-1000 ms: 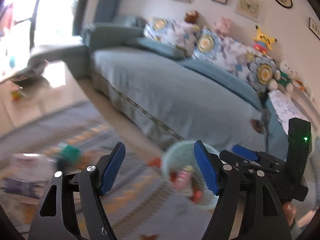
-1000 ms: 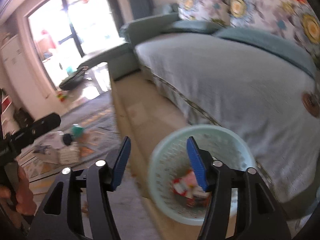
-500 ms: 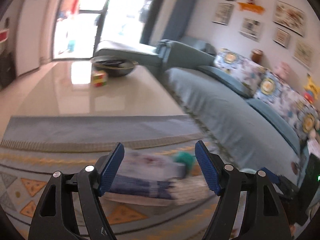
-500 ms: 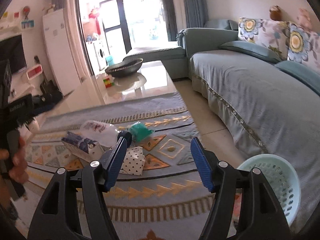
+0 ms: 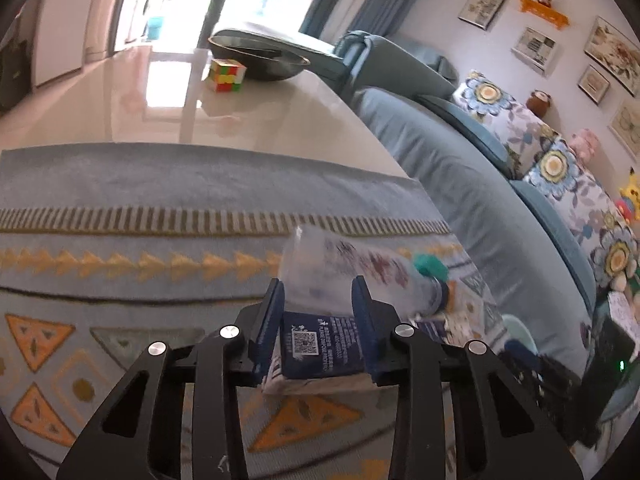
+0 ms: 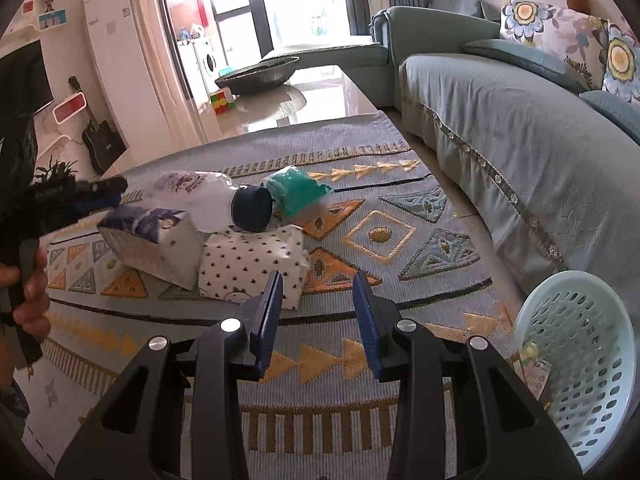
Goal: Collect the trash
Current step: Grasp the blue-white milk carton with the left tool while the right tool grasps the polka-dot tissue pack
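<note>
Since your left gripper (image 5: 318,320) is clamped on the blue pack (image 5: 320,350), that's headed for the basket (image 6: 580,344) by the sofa (image 6: 520,128). Right gripper (image 6: 318,320) has just been closing on nothing, hovering near the dotted pack (image 6: 250,264), probably next.

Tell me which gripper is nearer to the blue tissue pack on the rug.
Left. The left gripper has just closed, its pads pressing on the blue tissue pack. The right gripper, jaws just closing with nothing between them, hangs over the rug beside the dotted tissue pack, apart from the blue one.
</note>
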